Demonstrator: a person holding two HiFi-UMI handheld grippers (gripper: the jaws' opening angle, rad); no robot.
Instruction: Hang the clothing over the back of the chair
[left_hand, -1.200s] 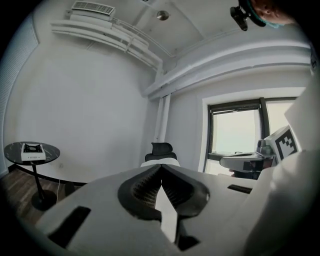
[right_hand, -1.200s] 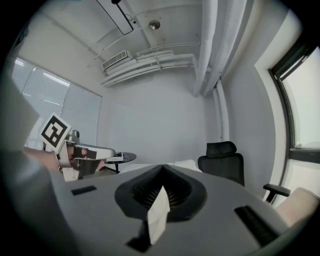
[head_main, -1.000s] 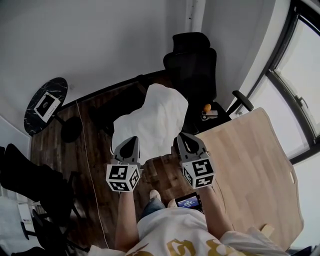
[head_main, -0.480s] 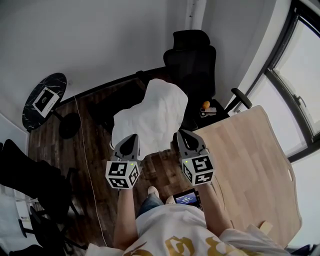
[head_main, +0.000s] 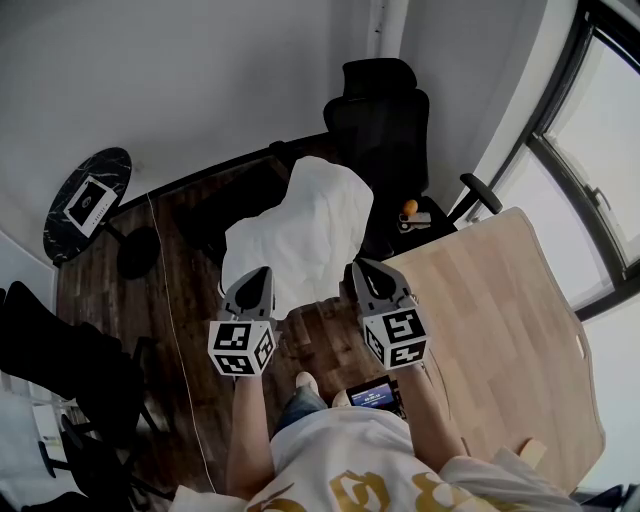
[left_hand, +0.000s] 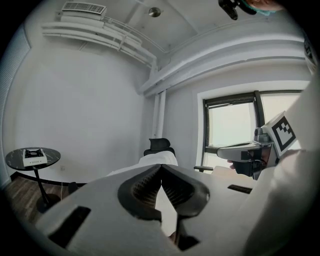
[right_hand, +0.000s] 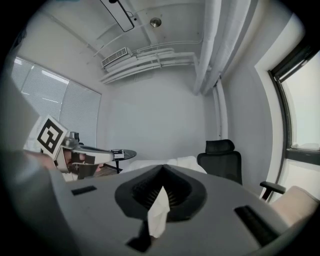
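Note:
A white garment (head_main: 300, 235) is stretched out in front of me above the dark wood floor, its far end near the black high-backed office chair (head_main: 380, 120). My left gripper (head_main: 258, 282) is shut on the garment's near left edge, and my right gripper (head_main: 362, 272) is shut on its near right edge. In the left gripper view the jaws meet at the left gripper's tip (left_hand: 161, 167), with white cloth (left_hand: 165, 212) pinched below them and the chair (left_hand: 159, 145) straight ahead. In the right gripper view a fold of white cloth (right_hand: 159, 210) sticks out between the closed jaws, and the chair (right_hand: 222, 160) stands to the right.
A light wooden desk (head_main: 500, 320) lies at the right, under the window. A round black side table (head_main: 88, 205) with a box on it stands at the left by the wall. Another dark chair (head_main: 55, 355) is at the lower left. An orange object (head_main: 410, 208) rests beside the chair.

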